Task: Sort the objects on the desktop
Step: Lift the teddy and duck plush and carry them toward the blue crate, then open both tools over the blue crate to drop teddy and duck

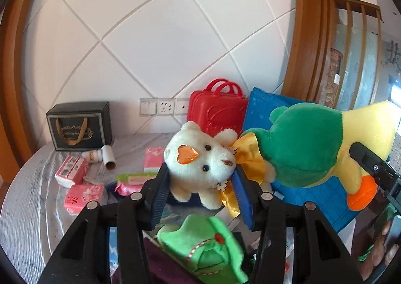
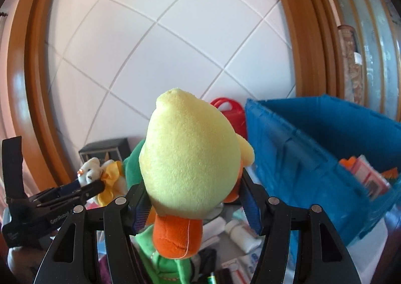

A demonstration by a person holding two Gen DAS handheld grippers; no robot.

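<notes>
My left gripper (image 1: pixel 200 185) is shut on a small white teddy bear (image 1: pixel 200 158) with an orange heart and a yellow bow, held up off the table. Beside it on the right hangs a green-and-yellow plush duck (image 1: pixel 313 143) with orange feet, its yellow end in the right gripper's fingers (image 1: pixel 368 163). In the right wrist view my right gripper (image 2: pixel 195 206) is shut on the duck (image 2: pixel 188 158), which fills the middle. The left gripper (image 2: pixel 92 185) with the bear (image 2: pixel 90 171) shows at lower left. A blue fabric bin (image 2: pixel 313 148) stands open to the right.
A red toy suitcase (image 1: pixel 215 111) and the blue bin (image 1: pixel 258 108) lean at the back wall. A black gift box (image 1: pixel 80 126), white bottles (image 1: pixel 94 155) and pink tissue packs (image 1: pixel 71 171) lie on the grey table (image 1: pixel 30 196). A green plush item (image 1: pixel 208 246) sits below the gripper.
</notes>
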